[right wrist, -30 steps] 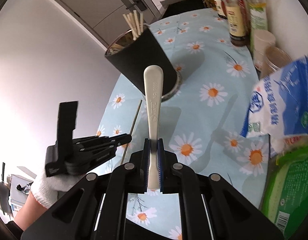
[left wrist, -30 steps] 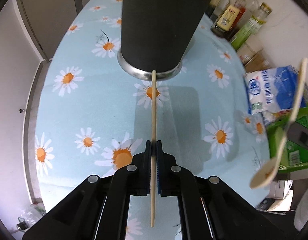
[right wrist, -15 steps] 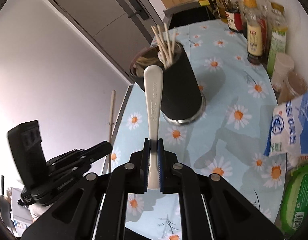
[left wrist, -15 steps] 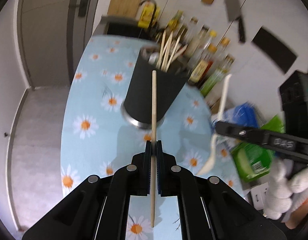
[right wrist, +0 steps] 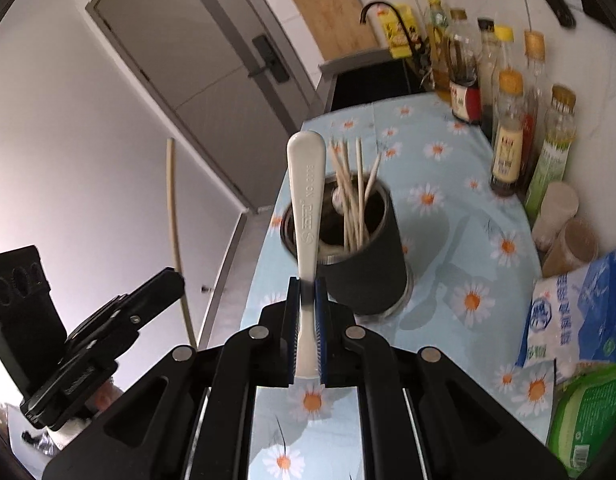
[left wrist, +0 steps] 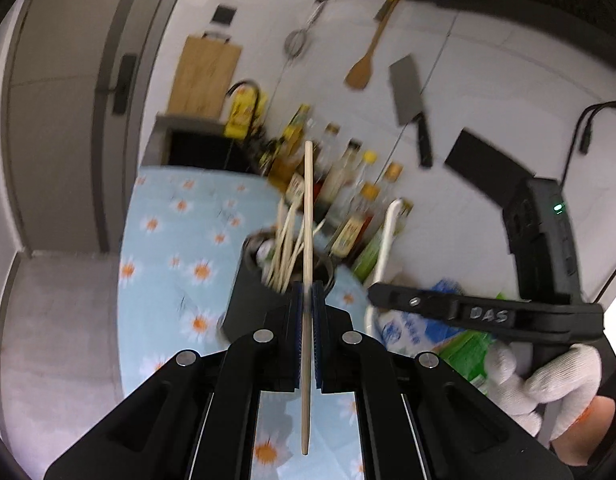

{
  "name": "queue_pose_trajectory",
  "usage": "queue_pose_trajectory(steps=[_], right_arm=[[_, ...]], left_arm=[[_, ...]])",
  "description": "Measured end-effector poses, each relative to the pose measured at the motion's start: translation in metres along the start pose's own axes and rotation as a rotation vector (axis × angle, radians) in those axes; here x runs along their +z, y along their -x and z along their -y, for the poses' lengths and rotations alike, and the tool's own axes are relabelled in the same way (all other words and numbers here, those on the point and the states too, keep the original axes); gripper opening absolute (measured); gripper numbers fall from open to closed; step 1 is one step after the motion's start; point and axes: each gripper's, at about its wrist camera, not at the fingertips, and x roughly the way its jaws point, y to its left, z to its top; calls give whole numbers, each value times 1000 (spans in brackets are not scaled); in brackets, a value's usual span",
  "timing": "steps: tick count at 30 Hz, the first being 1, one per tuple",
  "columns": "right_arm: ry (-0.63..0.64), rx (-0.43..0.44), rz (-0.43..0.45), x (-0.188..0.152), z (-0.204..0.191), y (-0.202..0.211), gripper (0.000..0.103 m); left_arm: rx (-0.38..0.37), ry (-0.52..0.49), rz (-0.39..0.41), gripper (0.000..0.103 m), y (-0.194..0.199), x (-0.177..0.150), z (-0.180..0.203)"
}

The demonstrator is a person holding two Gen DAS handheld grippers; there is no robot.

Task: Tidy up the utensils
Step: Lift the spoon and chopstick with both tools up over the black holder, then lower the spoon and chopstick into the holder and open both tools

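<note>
The left gripper [left wrist: 306,300] pinches a wooden chopstick [left wrist: 307,240], its view blurred, above the black utensil holder [right wrist: 359,256] of chopsticks. The right gripper [right wrist: 306,300] clamps a white spoon [right wrist: 306,216] whose bowl is hidden; the holder stands near the daisy tablecloth [right wrist: 439,152] edge.

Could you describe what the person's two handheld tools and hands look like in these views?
Both tools are matte black plastic, with silver screws on the linkage arms and blue ribbed pads on the fingers. The right tool carries raised "DAS" lettering, a black box with a green light and a black cable. The right hand wears a white knitted glove. The left tool looks the same.
</note>
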Motion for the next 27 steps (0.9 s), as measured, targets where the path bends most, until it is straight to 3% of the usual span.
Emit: queue_pose_trajectory(steps=[9, 14, 22, 27], right_arm=[[-1, 15, 130, 40, -4, 17, 9], [26, 33, 187, 58, -3, 21, 9], [34, 55, 206, 83, 6, 7, 9], [51, 63, 197, 91, 9, -4, 9]], left_arm=[[-60, -62, 145, 3, -4, 42, 13], [-54, -75, 236, 3, -11, 57, 14], [-55, -55, 357, 3, -33, 71, 6], [-41, -58, 381, 3, -44, 73, 1]])
